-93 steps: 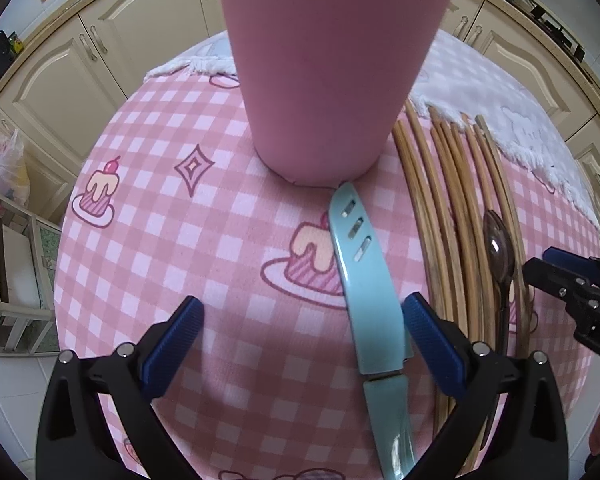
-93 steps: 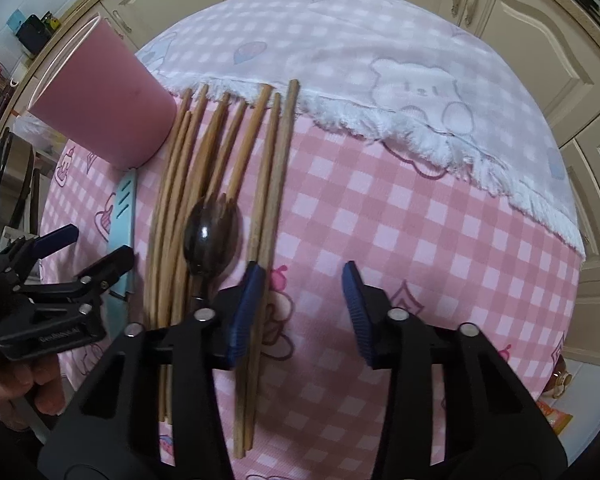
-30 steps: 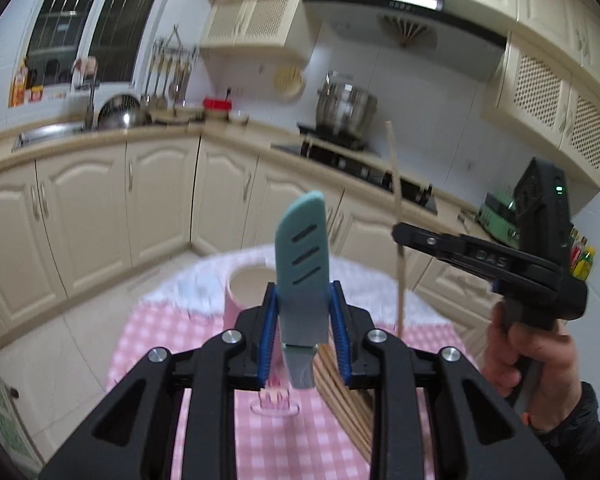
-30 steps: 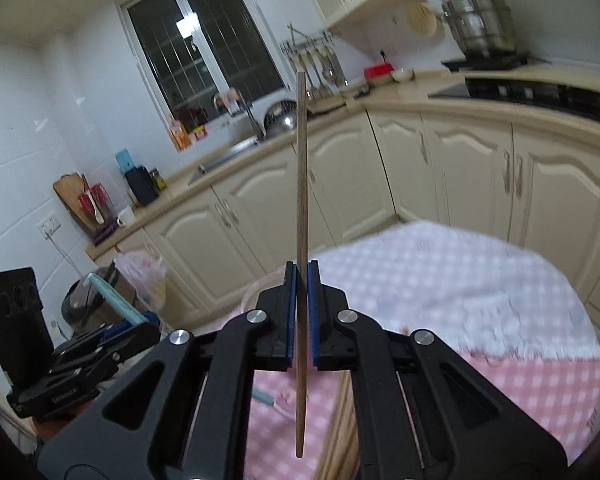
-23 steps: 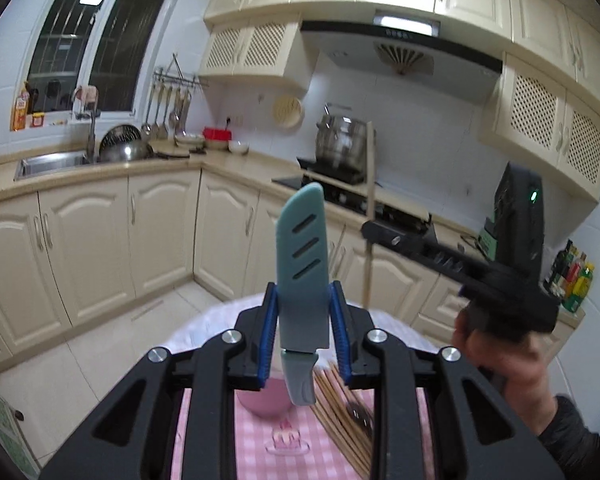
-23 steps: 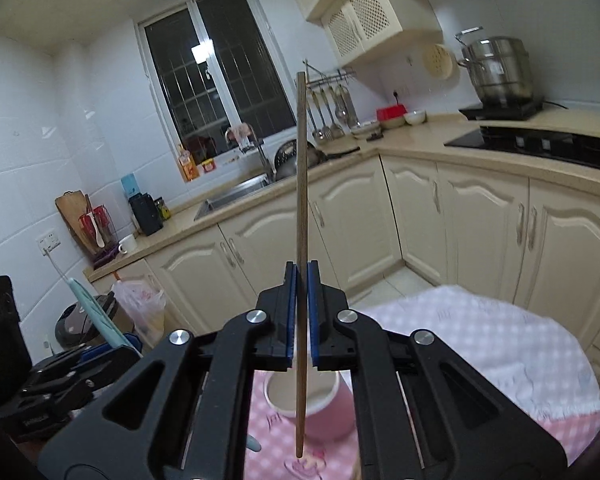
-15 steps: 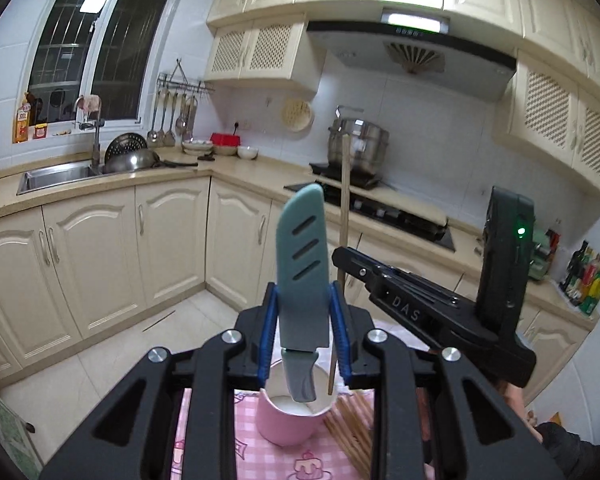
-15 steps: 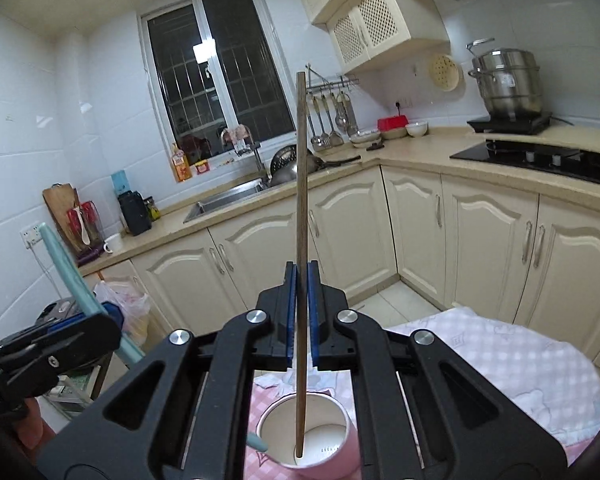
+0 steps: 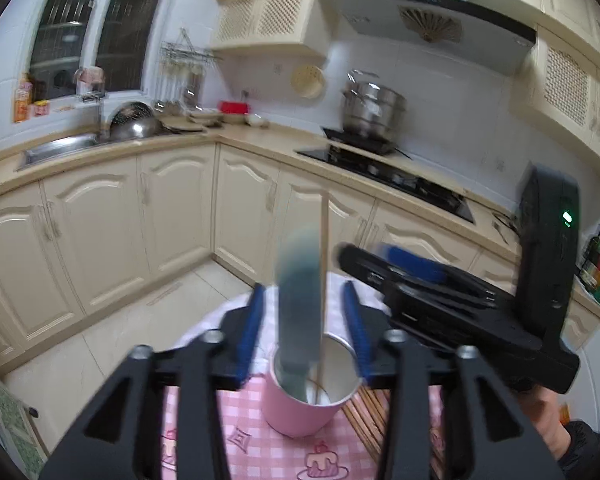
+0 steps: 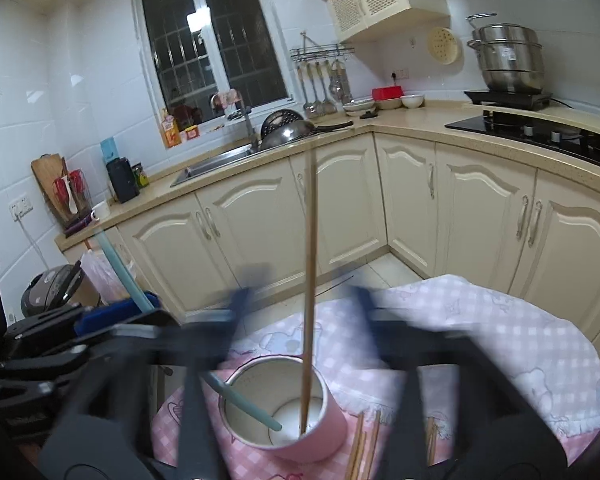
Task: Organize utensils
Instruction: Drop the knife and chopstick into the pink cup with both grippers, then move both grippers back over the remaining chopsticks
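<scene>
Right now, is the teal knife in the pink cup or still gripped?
In. The teal knife leans inside the pink cup; the left gripper has just opened, pads clear.

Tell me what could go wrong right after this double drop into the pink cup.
1. The knife and chopstick lean inside the pink cup, so it might tip.
2. Both the left gripper and right gripper have just opened close around them; pulling back could snag either.
</scene>
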